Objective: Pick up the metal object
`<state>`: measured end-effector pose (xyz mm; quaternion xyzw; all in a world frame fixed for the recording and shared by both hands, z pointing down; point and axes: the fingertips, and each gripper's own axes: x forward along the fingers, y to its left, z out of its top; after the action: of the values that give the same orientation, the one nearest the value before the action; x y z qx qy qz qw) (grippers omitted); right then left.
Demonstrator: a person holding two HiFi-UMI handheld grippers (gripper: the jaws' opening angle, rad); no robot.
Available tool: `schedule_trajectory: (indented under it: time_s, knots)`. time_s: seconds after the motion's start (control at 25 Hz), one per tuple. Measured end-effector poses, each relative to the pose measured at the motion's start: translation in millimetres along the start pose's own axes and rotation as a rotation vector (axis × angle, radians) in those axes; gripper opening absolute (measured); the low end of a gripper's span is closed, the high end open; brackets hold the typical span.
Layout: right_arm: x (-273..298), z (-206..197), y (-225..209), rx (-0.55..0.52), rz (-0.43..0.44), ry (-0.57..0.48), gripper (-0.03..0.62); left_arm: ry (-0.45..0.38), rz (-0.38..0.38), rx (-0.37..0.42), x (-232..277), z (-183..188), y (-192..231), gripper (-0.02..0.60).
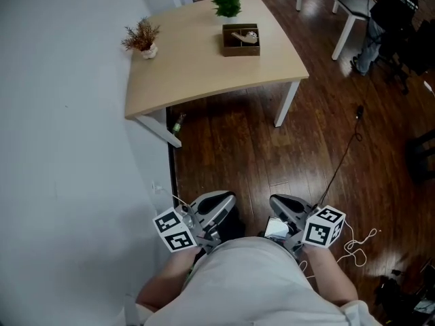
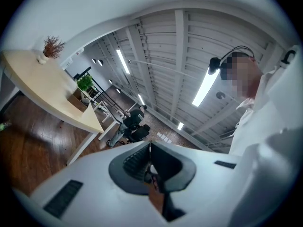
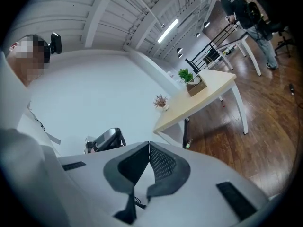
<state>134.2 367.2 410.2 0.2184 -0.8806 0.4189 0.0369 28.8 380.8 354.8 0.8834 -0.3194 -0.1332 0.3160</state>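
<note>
A pale metal object point(image 1: 246, 37) lies inside a brown open box point(image 1: 240, 49) on the far side of a light wooden table point(image 1: 204, 66). Both grippers are held close to my body, far short of the table. My left gripper point(image 1: 216, 208) has its jaws closed tip to tip with nothing between them point(image 2: 150, 145). My right gripper point(image 1: 289, 209) is likewise shut and empty point(image 3: 149, 145). The box point(image 3: 196, 86) shows small and far off in the right gripper view, and the metal object cannot be made out there.
A green plant point(image 1: 227, 3) stands behind the box and a dried plant in a white pot point(image 1: 143, 41) at the table's left edge. A white wall runs along the left. A black cable point(image 1: 343, 161) crosses the wooden floor. A person point(image 1: 391, 12) sits at another desk, back right.
</note>
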Motion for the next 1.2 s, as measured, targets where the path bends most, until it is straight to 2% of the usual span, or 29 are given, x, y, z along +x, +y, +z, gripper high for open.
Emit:
schedule_trajectory:
  time_s: [0.48,0.72,0.92,1.2]
  knots:
    - [90.9,42.7,3.3,-0.020,-0.032,-0.014,0.003,0.053,-0.094,0.007,-15.6,50.8,61.5,0.000]
    - [114.6,63.5,-5.1,-0.038,-0.048,-0.016,0.003,0.078,-0.096,-0.020,-10.3,59.3,87.9,0.000]
    - [133.5,89.5,-26.3,-0.069,-0.043,0.001,0.003,0.101,-0.096,0.012,6.7,69.8,105.7,0.000]
    - [169.4,133.9,-62.4,-0.153,0.008,0.075,0.003,0.061,-0.021,0.016,41.0,101.4,148.9,0.000]
